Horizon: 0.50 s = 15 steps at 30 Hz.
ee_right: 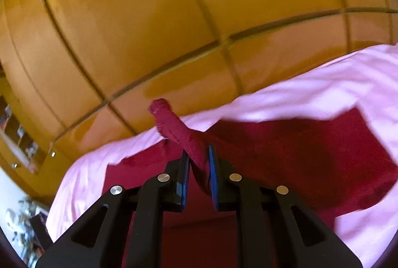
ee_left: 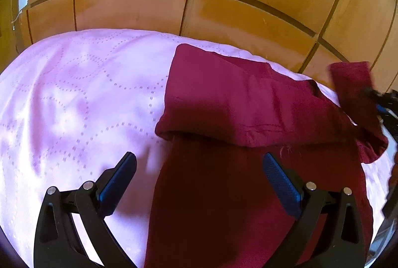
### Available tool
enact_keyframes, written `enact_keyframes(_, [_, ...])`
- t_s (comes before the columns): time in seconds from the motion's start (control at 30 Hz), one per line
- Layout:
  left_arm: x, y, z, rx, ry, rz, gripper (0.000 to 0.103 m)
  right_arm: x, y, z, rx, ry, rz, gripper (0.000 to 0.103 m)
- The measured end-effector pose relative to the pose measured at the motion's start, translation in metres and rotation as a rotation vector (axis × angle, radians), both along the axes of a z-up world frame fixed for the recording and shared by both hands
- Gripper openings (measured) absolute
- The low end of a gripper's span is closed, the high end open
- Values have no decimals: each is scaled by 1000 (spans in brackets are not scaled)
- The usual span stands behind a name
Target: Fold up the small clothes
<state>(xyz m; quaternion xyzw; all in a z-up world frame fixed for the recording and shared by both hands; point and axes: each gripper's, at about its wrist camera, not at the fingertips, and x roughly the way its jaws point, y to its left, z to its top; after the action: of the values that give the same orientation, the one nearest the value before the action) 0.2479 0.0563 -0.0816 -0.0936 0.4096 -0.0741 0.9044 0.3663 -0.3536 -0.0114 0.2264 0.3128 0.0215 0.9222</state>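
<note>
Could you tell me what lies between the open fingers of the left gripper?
In the left wrist view, the left gripper spans bare pink quilted bedspread and the dark red garment's edge; neither finger touches the cloth.

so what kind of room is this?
Probably a bedroom. The dark red garment lies on a pink quilted bedspread, with glossy wooden wardrobe-style panels right behind. The right gripper pinches a fold of the garment; the left gripper is open.

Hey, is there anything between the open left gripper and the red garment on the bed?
Nothing visible. The left gripper hangs open right over the red garment, which lies on the pink bedspread with no other object between. The right gripper holds a cuff of the garment lifted off to the side, not in the left's path.
</note>
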Motion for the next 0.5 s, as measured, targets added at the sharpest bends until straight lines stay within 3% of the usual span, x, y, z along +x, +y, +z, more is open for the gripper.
enact_keyframes(0.2, [1, -2, 9, -31, -23, -18, 101, 16, 52, -37, -54, 72, 112, 18])
enact_keyframes(0.23, [2, -3, 11, -41, -26, -25, 101, 16, 58, -45, -64, 90, 140, 30])
enact_keyframes(0.27, [3, -4, 13, -52, -28, -29, 101, 13, 61, -51, -59, 99, 165, 49])
enact_keyframes(0.33, [7, -9, 18, -88, -32, -41, 101, -3, 61, -55, -37, 81, 199, 65])
enact_keyframes(0.4, [13, -16, 22, -135, -33, -61, 101, -32, 52, -48, -28, 1, 194, 65])
enact_keyframes(0.5, [22, -32, 27, -178, -26, -96, 100, -65, 30, -46, -43, -29, 142, 65])
